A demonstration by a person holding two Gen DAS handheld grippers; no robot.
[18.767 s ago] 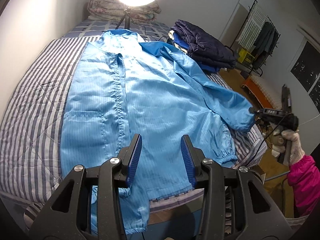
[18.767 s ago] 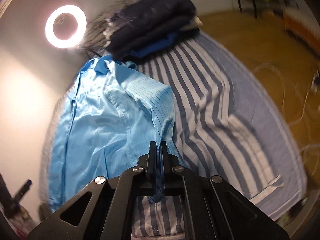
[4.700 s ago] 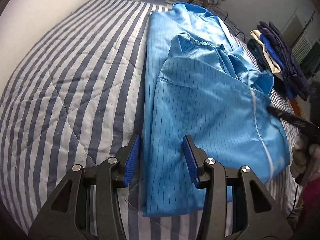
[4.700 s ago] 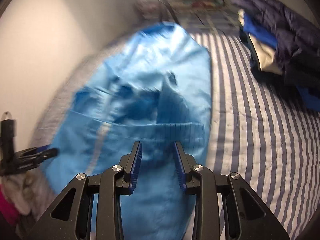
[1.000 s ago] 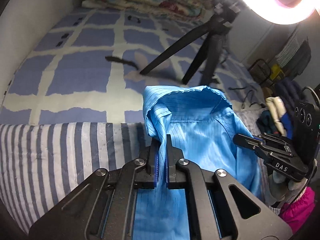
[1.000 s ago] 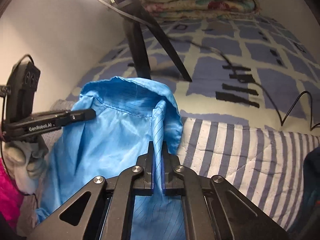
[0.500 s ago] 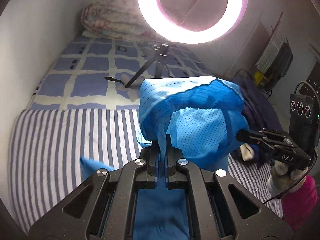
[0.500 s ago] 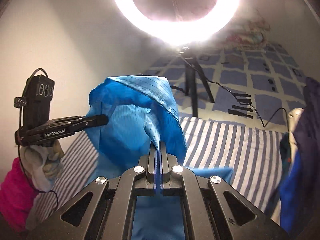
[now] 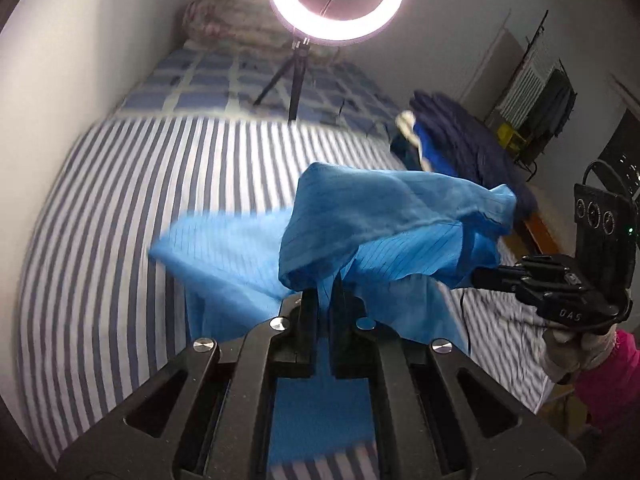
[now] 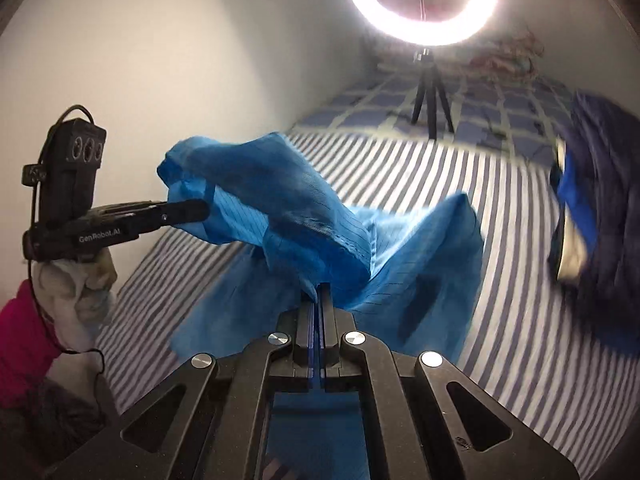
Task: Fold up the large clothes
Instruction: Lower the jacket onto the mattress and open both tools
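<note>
**A:** From your left wrist camera, what room do you have?

**B:** Your left tongs [image 9: 324, 294] are clamped on a fold of the blue coat [image 9: 384, 232], which hangs in the air over the middle of the striped bed [image 9: 132, 216]. The bed's left side lies bare to the wall; along its right edge sits a dark clothes pile [image 9: 464, 152], and the ring light [image 9: 337, 0] stands at the head end. Your right tongs [image 9: 480, 278] pinch the coat's other side. Half a second ago the coat hung higher, in front of the light.

**A:** And from the right wrist camera?

**B:** Your right tongs [image 10: 320, 296] are closed tight on blue fabric, and the left tongs [image 10: 200, 210] grip the far corner near the wall. The coat [image 10: 304, 216] is bunched and pinstriped, its lower part trailing onto the bed [image 10: 500, 240], blurred.
</note>
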